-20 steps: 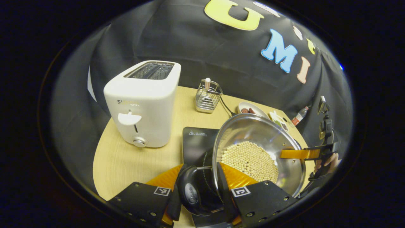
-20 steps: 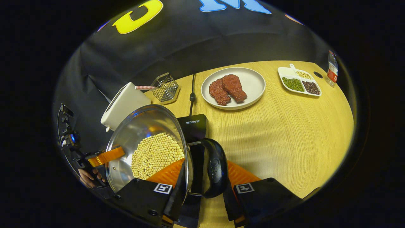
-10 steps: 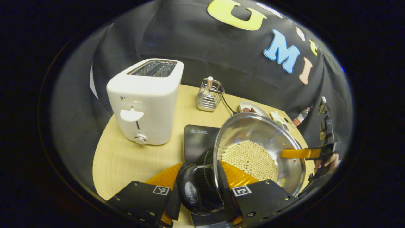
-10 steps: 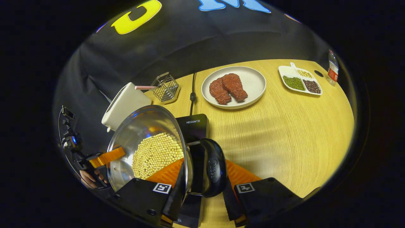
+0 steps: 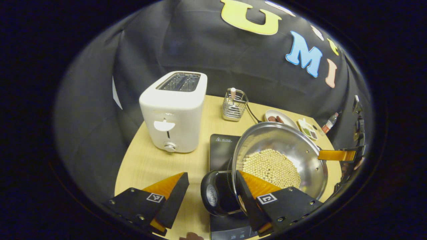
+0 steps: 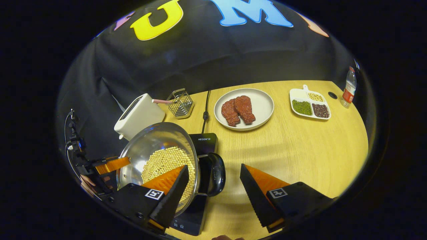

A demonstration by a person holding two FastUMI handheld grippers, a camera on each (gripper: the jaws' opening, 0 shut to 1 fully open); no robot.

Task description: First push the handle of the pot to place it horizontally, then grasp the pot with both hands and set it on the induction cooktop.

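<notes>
The steel pot (image 5: 300, 146) (image 6: 150, 143), with pale beans (image 5: 273, 165) in it, sits on the black induction cooktop (image 5: 222, 150) (image 6: 203, 140). Its two black side handles (image 5: 211, 196) (image 6: 216, 173) stick out level, left and right. My left gripper (image 5: 211, 174) is open around one handle: one finger stands well clear on the table side and the other lies over the pot's rim. My right gripper (image 6: 213, 166) is open around the opposite handle, with both fingers off it. Each view also shows the other gripper (image 5: 337, 155) (image 6: 108, 165) across the pot.
A white toaster (image 5: 173, 110) (image 6: 138, 115) and a wire basket (image 5: 234, 108) (image 6: 181, 103) stand behind the cooktop. Farther right on the wooden table (image 6: 300, 150) are a plate with meat (image 6: 260, 103), a divided dish (image 6: 308, 106) and a bottle (image 6: 348, 88). A cable (image 6: 205, 110) runs back from the cooktop.
Both grippers were shut on the pot's handles and have opened. Both have drawn back a little, and the pot rests on the cooktop.
</notes>
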